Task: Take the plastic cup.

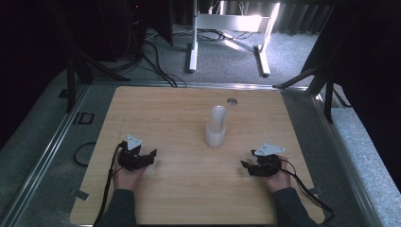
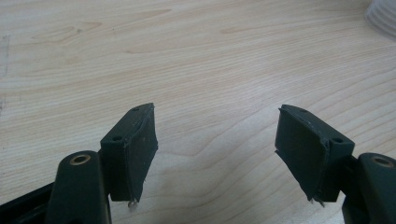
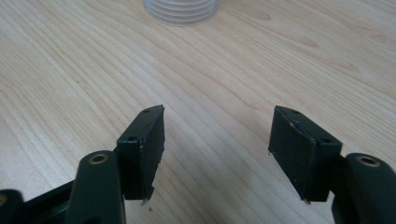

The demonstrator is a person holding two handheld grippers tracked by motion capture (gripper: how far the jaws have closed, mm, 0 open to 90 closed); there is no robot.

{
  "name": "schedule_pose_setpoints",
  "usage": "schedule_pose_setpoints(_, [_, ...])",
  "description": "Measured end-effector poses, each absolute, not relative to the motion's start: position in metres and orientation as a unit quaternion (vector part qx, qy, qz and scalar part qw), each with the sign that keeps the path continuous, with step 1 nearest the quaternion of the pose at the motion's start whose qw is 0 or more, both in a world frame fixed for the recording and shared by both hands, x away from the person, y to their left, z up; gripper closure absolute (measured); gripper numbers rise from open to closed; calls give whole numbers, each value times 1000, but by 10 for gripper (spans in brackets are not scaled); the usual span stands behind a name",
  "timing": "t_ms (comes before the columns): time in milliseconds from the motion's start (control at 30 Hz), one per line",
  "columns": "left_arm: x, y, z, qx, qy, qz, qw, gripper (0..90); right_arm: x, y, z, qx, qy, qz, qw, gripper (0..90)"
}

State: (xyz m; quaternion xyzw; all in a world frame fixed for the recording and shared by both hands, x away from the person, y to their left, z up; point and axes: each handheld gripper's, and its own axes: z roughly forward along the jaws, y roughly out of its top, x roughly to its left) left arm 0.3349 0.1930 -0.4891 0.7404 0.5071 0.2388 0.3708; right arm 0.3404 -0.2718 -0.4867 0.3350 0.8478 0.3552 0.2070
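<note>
A stack of clear plastic cups (image 1: 216, 126) stands upright a little beyond the middle of the wooden counter (image 1: 179, 189), touching neither claw. Its see-through walls blend with the wood, so how many cups are nested is hard to make out. In the right gripper view only its ribbed base (image 3: 181, 10) shows, cut off by the top edge at about 12 o'clock from the jaws; in the left gripper view a mere pale corner (image 2: 382, 17) of it peeks in at 2 o'clock.

From the stack, the left claw (image 1: 152, 154) lies at about 8 o'clock and the right claw (image 1: 244, 165) at about 4 o'clock, both well apart from it and low over the counter, each held in a hand (image 1: 124, 176). Both claws stand open with nothing but bare wood between the pads (image 2: 135, 154). A round hole (image 1: 231, 101) sits in the counter at 1 o'clock beyond the stack. The far room is dark; white table legs (image 1: 193, 52) show on the floor.
</note>
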Motion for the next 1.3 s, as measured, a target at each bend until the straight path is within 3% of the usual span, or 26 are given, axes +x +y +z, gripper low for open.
schedule_pose_setpoints(600, [328, 178, -469, 757, 455, 232, 407, 306, 338, -264, -476, 324, 852, 351, 216, 370])
schedule_pose_setpoints(900, [335, 164, -447, 765, 410, 212, 449, 306, 344, -255, -466, 318, 856, 356, 200, 440])
schedule_pose_setpoints(1300, [352, 129, -422, 794, 354, 196, 454, 305, 353, -244, -454, 310, 854, 367, 201, 349])
